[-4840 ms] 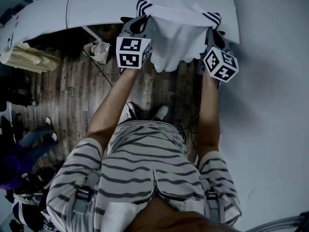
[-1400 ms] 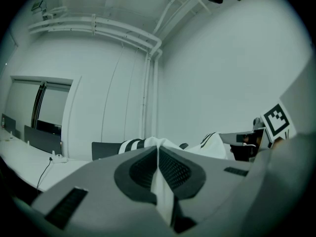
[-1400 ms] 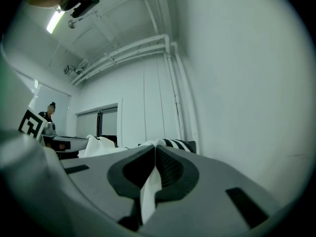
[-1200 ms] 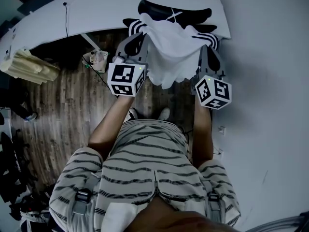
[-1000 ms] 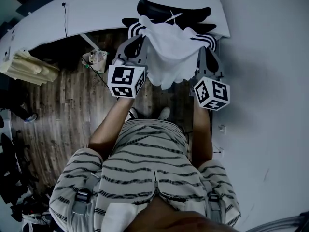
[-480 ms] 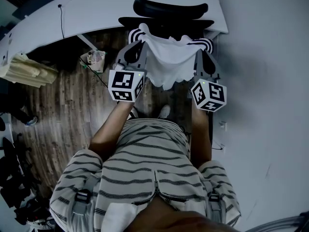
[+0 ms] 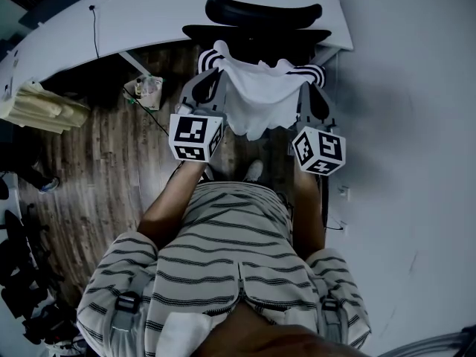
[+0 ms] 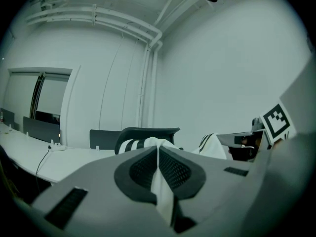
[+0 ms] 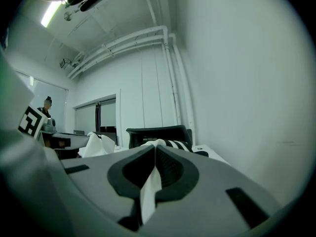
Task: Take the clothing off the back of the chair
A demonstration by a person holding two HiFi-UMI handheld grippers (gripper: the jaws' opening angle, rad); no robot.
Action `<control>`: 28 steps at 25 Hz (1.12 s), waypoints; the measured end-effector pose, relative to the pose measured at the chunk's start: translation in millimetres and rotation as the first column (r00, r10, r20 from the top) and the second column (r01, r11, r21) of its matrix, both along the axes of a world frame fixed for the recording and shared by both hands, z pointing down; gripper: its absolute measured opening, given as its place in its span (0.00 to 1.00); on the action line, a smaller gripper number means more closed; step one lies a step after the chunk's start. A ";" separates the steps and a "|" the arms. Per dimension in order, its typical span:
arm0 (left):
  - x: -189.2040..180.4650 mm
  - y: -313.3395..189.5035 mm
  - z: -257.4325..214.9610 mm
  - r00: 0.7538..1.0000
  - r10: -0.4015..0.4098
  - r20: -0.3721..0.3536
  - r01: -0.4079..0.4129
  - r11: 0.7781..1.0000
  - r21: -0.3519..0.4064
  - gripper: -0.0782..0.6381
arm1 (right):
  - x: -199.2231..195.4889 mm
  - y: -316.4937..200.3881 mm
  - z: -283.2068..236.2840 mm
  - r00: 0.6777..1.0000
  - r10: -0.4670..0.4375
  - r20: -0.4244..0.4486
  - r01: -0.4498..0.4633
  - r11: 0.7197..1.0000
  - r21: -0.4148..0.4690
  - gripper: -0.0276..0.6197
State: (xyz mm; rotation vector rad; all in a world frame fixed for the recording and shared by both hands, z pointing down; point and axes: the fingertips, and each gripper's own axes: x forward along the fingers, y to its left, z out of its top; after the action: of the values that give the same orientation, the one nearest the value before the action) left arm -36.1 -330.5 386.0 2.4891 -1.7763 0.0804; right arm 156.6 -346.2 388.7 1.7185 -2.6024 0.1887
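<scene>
A white garment (image 7: 256, 99) with black-and-white striped sleeves hangs stretched between my two grippers, in front of a black office chair (image 7: 264, 10) whose back is bare. My left gripper (image 7: 214, 71) is shut on the garment's left shoulder; in the left gripper view white cloth (image 8: 159, 181) is pinched between the closed jaws. My right gripper (image 7: 311, 79) is shut on the right shoulder, with a fold of cloth (image 9: 148, 186) squeezed between its jaws. The chair back (image 8: 148, 132) stands just beyond the cloth and apart from it.
A long white desk (image 7: 149, 13) runs behind the chair, with a cable on it. A small bin (image 7: 149, 88) and a beige stack (image 7: 41, 106) sit on the wooden floor at the left. A white wall (image 7: 401, 125) closes the right side.
The garment has come clear of the chair back and moved toward me and lower with both grippers. The chair back, partly covered before, now shows whole.
</scene>
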 end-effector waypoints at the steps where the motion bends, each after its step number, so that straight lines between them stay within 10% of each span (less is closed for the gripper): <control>1: 0.2 0.4 1.2 1.000 -0.001 0.003 0.001 1.000 -0.001 0.15 | -0.3 0.6 1.9 1.000 -0.003 -0.002 0.003 1.000 -0.001 0.08; 28: -0.8 21.9 40.3 1.000 -0.002 0.031 0.003 0.999 -0.035 0.15 | -11.2 27.3 47.7 1.000 -0.022 -0.016 0.021 0.999 -0.046 0.08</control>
State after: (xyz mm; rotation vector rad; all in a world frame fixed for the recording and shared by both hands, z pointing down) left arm -36.9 -308.6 426.3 2.4754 -1.7738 0.1495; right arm 145.4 -318.8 436.4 1.6696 -2.5827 0.2306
